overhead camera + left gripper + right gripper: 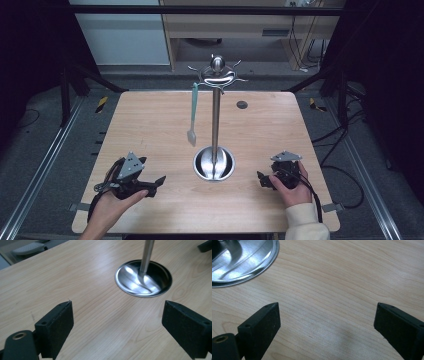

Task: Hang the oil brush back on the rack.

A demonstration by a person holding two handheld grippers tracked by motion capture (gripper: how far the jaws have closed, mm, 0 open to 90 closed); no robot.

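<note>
Forward and inward of the left gripper point(150, 186), jaws spread and empty, the pale green silicone spatula point(193, 114) hangs vertically from the polished steel hook stand point(215, 120), nearer this hand than the equally released right gripper point(264, 181).

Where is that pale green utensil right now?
In the high view, the green utensil hangs from a hook on the left side of the metal stand, dangling above the table.

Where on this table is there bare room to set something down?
Bare wood runs between the left gripper and the stand's round base, between base and right gripper, and along the table's far corners. Crowded only mid-table, where the teal spatula hangs by the pole.
</note>
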